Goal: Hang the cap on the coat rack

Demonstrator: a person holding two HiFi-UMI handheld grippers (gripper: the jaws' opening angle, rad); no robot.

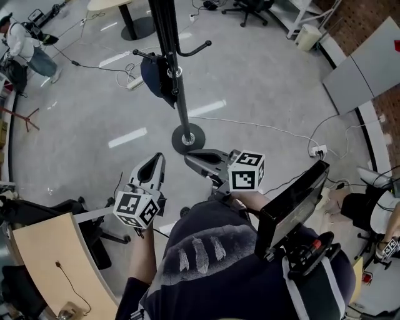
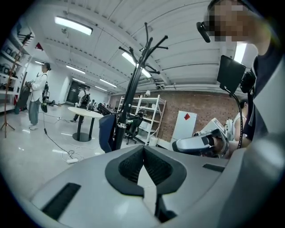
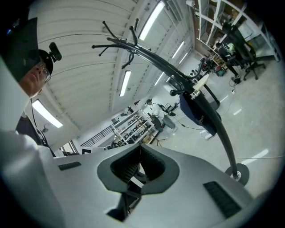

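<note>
The navy cap (image 1: 156, 76) hangs on a lower hook of the black coat rack (image 1: 177, 81), whose round base (image 1: 188, 138) stands on the grey floor. Both grippers are held low, near the person's body and short of the base, well apart from the cap. My left gripper (image 1: 157, 157) is shut with nothing in it. My right gripper (image 1: 188, 160) is shut and empty too. In the left gripper view the cap (image 2: 106, 132) hangs beside the rack pole (image 2: 130, 95), beyond the closed jaws (image 2: 143, 148). The right gripper view shows the cap (image 3: 196, 111) on the pole (image 3: 215, 121) past its closed jaws (image 3: 140, 145).
Cables and a power strip (image 1: 317, 150) lie on the floor right of the rack. A person (image 1: 24, 42) stands at the far left, a round table (image 1: 122, 7) and an office chair (image 1: 251, 7) at the back. A wooden desk (image 1: 53, 250) is at my near left.
</note>
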